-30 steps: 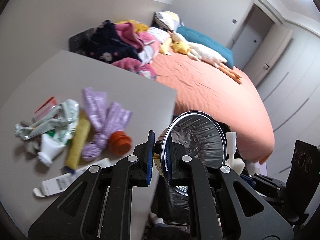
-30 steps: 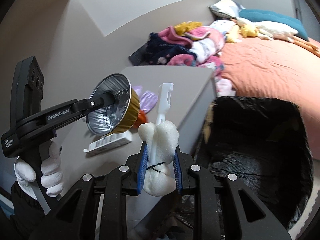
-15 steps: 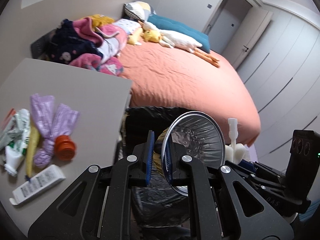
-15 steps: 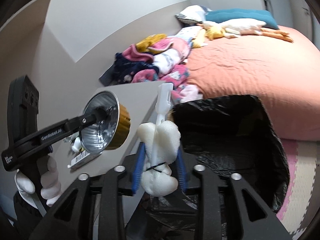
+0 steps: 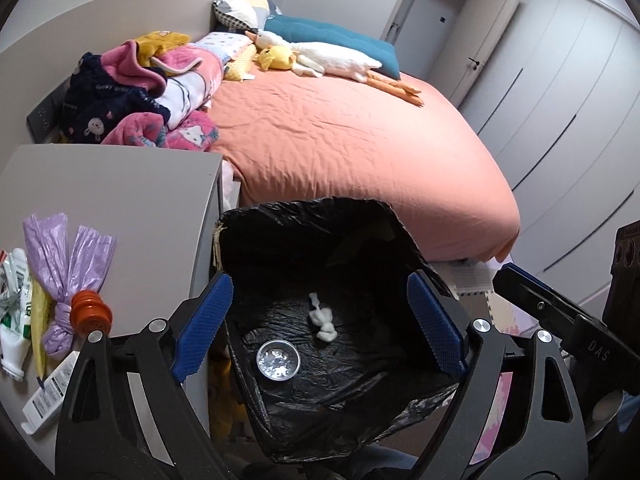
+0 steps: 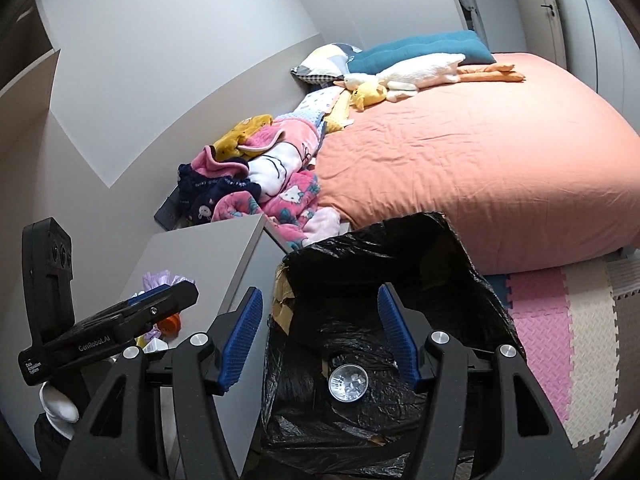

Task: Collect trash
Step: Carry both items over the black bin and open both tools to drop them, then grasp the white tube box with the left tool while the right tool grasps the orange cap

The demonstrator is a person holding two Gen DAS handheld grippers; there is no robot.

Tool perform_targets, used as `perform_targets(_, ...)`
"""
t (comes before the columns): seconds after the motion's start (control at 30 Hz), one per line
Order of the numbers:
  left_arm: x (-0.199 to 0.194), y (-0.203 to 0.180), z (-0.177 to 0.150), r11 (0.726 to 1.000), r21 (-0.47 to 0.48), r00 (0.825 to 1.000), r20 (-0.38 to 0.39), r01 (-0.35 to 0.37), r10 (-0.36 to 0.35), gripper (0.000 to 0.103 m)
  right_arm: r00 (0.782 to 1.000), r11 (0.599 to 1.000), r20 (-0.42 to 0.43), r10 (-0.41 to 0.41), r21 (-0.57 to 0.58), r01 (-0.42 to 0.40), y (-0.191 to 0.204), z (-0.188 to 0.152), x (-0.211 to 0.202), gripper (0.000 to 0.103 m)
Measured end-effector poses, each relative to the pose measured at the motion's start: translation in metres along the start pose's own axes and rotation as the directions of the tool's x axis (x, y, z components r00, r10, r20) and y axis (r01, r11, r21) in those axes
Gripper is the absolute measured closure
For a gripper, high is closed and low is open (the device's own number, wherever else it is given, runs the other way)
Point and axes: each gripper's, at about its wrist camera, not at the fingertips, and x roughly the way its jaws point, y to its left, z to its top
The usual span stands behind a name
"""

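A bin lined with a black bag stands between the grey table and the bed. In it lie a foil cup and a white foam piece. My left gripper hovers over the bin, its jaws opening with nothing between them. My right gripper is above the same bag, its jaws also opening and empty, and the foil cup shows below. On the table remain a purple bag, an orange cap, a white tube and a crumpled wrapper.
The bed with an orange sheet runs behind the bin, with a pile of clothes at its head. Pink and white foam mats cover the floor to the right. Wardrobe doors line the far wall.
Both grippers swung from the table to above the bin and opened. The foil cup left the left gripper and the foam piece left the right; both now lie in the bag.
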Motion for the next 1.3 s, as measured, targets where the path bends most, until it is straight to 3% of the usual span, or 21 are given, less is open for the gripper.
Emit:
perform_targets(0.5, -0.013, 0.012, -0.009, 0.999, -0.008, 0.999, 0.013, -0.031, 0.031, 0.017, 0.998, 0.999, -0.035, 0.044, -0.027, -0.045, 0.019, -0.003, 0.012, 0.042)
perform_targets(1.3, -0.067, 0.101, -0.049, 0.978, -0.13, 0.985, 0.023, -0.165, 0.169, 0.017, 0.973, 0.973, -0.152, 0.172, -0.125, -0.192, 0.109, -0.024, 0.062, 0.042)
